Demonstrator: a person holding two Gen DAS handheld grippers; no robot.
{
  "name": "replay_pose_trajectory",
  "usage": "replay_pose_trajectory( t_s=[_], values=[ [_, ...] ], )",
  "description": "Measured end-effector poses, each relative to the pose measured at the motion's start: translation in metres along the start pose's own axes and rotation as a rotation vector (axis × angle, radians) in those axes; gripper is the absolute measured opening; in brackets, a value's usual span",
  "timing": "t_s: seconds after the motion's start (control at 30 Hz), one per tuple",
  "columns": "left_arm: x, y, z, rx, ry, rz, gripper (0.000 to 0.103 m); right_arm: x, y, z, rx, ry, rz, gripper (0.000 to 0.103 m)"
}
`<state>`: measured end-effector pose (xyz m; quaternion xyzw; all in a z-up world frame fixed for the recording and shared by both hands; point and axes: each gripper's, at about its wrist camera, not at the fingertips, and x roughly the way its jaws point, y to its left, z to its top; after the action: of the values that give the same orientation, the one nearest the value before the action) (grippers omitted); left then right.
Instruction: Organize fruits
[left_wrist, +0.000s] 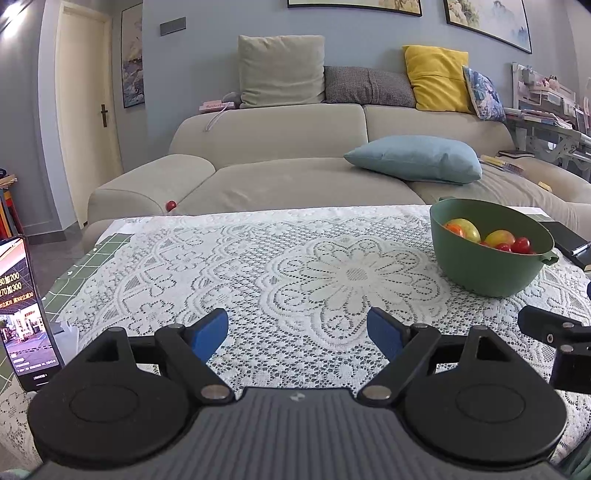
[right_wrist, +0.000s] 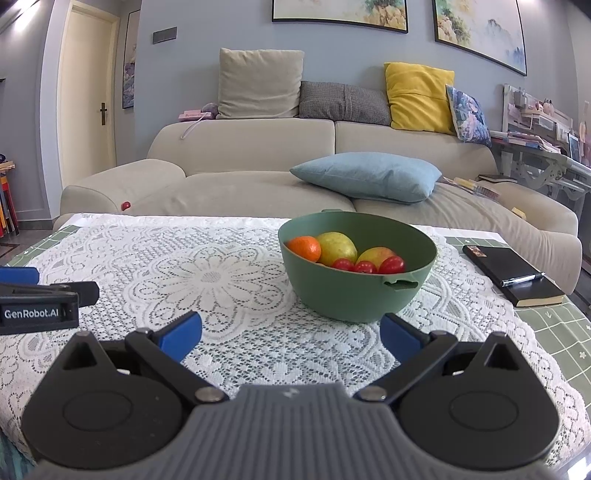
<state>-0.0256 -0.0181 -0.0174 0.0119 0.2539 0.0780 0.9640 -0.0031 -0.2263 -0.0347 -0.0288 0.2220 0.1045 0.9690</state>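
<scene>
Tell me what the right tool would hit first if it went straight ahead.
Probably the green bowl. It sits just beyond the open right tool, slightly right of centre; only lace cloth lies between. Depth is hard to judge.

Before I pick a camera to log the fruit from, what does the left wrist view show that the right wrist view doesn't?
Only the left wrist view shows the lit phone propped at the table's left edge. Only the right wrist view shows the whole notebook with its pen, and the orange clearly. Both show the green bowl holding fruit and cherry tomatoes, the lace cloth, the sofa, and both grippers, left and right, open and empty.
</scene>
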Motion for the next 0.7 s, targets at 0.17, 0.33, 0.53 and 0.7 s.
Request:
replay_pose_trajectory(
  t_s=[0.17, 0.33, 0.53, 0.7],
  values=[
    [-0.0007, -0.0004, -0.0005, 0.008, 0.003, -0.001, 0.099, 0.0013, 0.0002, -0.0016, -0.001, 0.001, 0.005, 0.099],
    [-0.0011, -0.0013, -0.0002, 0.013, 0.005, -0.001, 0.099, 0.0013, 0.0016, -0.0022, -0.004, 0.003, 0.011, 0.099],
    [-0.0021, -0.0020, -0.0001, 0.012, 0.005, 0.003, 0.099, 0.0015, 0.0010, -0.0027, -0.003, 0.007, 0.015, 0.099],
    [-0.0025, -0.0020, 0.0000, 0.010, 0.006, 0.003, 0.099, 0.0009, 0.0024, -0.0041, -0.006, 0.009, 0.018, 0.099]
  ],
)
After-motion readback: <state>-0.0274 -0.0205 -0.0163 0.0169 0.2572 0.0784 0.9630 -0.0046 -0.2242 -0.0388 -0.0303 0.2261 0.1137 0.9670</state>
